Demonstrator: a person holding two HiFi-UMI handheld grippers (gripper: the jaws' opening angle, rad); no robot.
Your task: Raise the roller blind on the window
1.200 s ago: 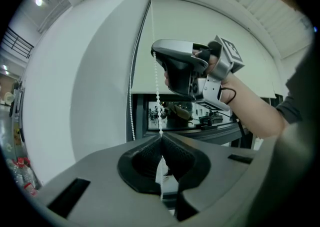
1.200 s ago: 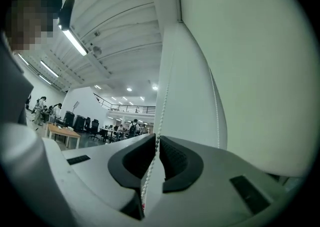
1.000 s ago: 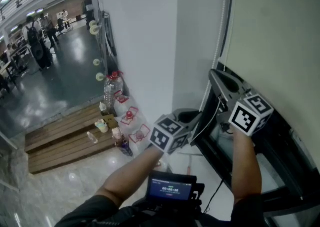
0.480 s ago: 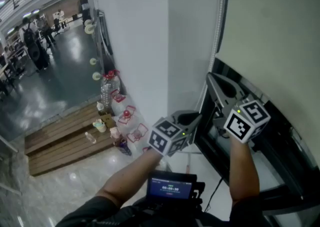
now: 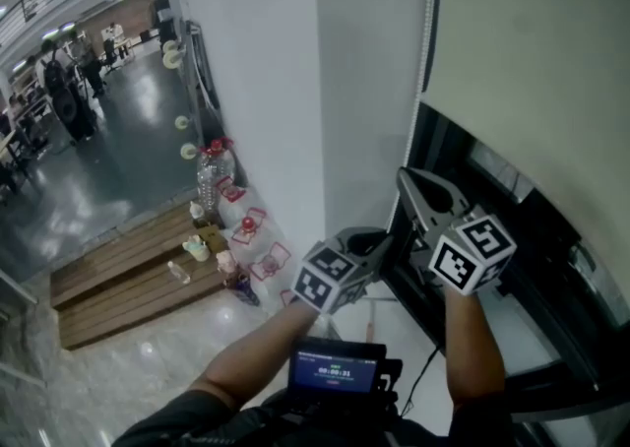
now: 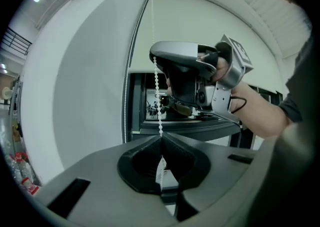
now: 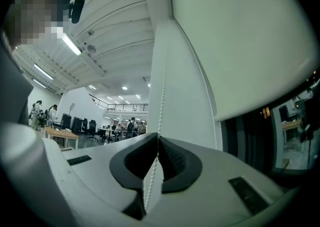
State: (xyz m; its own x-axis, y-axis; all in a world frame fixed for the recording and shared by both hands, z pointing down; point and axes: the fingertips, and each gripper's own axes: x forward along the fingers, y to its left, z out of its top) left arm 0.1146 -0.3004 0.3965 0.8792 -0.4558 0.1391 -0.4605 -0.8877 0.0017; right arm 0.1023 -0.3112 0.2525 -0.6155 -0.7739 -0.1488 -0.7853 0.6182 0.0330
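The cream roller blind (image 5: pixel 532 51) covers the top of the dark window (image 5: pixel 512 238), its lower edge slanting across the head view. Its white bead chain (image 5: pixel 427 12) hangs along the blind's left edge. My right gripper (image 5: pixel 405 175) points up at the chain and its jaws are closing, the pads pinching the bead chain (image 7: pixel 161 96) at the right gripper (image 7: pixel 158 135). Just below it, my left gripper (image 5: pixel 390 239) is shut on the same bead chain (image 6: pixel 158 96) at the left gripper (image 6: pixel 161 135). The right gripper's body (image 6: pixel 192 71) shows above it.
A white wall column (image 5: pixel 285 91) stands left of the window. On the floor below lie water bottles (image 5: pixel 219 174) and a wooden pallet (image 5: pixel 128 273). People and desks (image 5: pixel 59 81) are far off in the hall. A small screen (image 5: pixel 335 371) sits at my chest.
Both grippers have come down along the chain and slightly left. The blind's lower edge stands higher, with more dark window showing beneath it.
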